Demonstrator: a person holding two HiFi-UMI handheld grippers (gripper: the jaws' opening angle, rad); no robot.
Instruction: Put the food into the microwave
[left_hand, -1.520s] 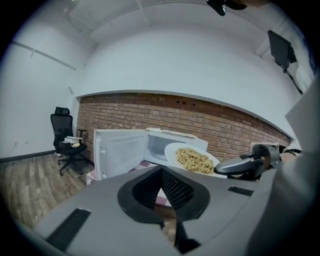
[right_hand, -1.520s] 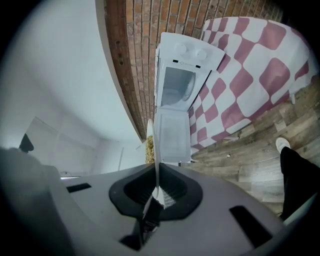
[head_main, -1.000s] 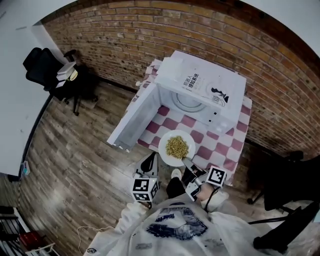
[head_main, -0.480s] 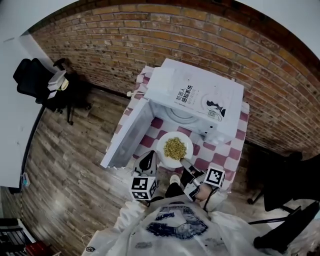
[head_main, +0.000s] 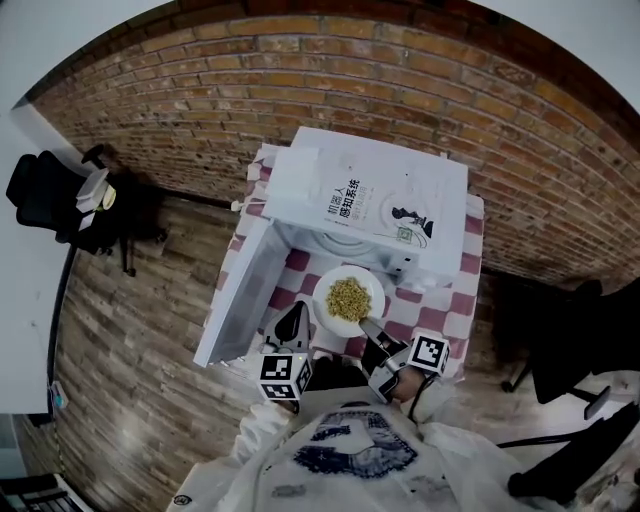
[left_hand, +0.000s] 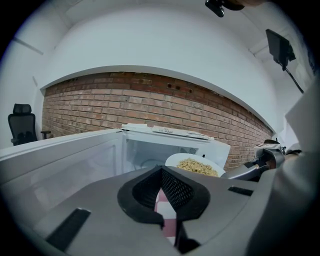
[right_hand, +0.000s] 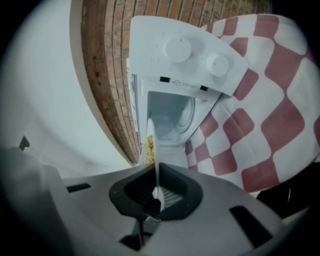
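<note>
- Round white plate of yellow grain-like food: nearer the oven than a second ago. Then above the front half of the table, now with its far rim at the mouth of the cavity. Not yet inside, to judge from the head view.
- Right gripper: jaws closed on the near rim of the plate. Rim seen edge-on between the pads in the right gripper view. Carried forward with the plate over the last second.
- Left gripper: jaws slightly apart, with only checked cloth showing through the gap in the left gripper view. Just beside the plate's left rim, not touching it. Also advanced toward the oven.
- White box-shaped microwave: at the back edge of the table, against the brick wall. Cavity open and bare, round turntable visible inside.
- White microwave door: swung fully out past the table's left edge, as in the earlier pictures. Clear of the plate's path.
- Table under a red-and-white checked cloth: front right corner bare.
- Meaning for the task: approach nearly finished. Remaining, by judgement: a short level push onto the turntable, release of the rim, then the door. Risk: spilling food if the plate tips at the sill.
</note>
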